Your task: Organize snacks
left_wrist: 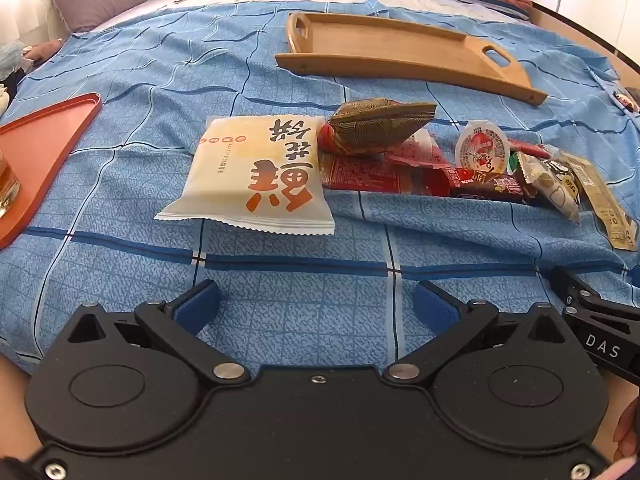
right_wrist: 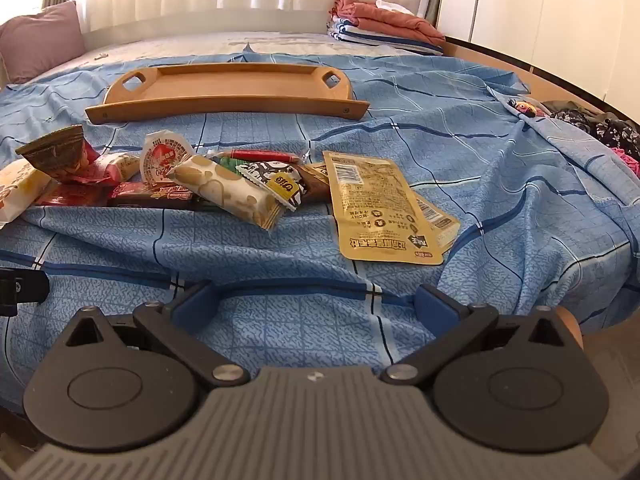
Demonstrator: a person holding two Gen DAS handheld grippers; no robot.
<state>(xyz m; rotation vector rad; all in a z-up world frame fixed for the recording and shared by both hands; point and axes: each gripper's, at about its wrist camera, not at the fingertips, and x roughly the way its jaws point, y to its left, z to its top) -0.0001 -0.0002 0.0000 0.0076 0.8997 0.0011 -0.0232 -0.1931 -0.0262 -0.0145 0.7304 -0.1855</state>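
a: nearest to me is my left hand-held gripper (left_wrist: 316, 300), jaws wide apart over the blue checked bedsheet (left_wrist: 120, 160), holding nothing. my right hand-held gripper (right_wrist: 316, 304) is the same, spread and empty.

b: and the snacks?

a: heaped in a row on the bed, between me and the wooden tray (right_wrist: 224, 84), which sits further back with nothing in it. closest to my left side is a white pillow packet (left_wrist: 256, 176), lying flat. beside it a brown patterned pouch (left_wrist: 380, 122) rests on red wrappers, then a small sealed jelly cup (left_wrist: 482, 148). on my right, a flat tan sachet (right_wrist: 372, 204) lies apart from the heap's edge.

b: how will they handle?

a: all light, i judge. the white packet looks puffy and slick, its contents probably crushable, so i'd pinch the crimped seam at its near edge rather than squeeze the middle. the sachet is thin and floppy on soft bedding; i'd take it by a short end. the cup is stiffer, but its round side may slip.
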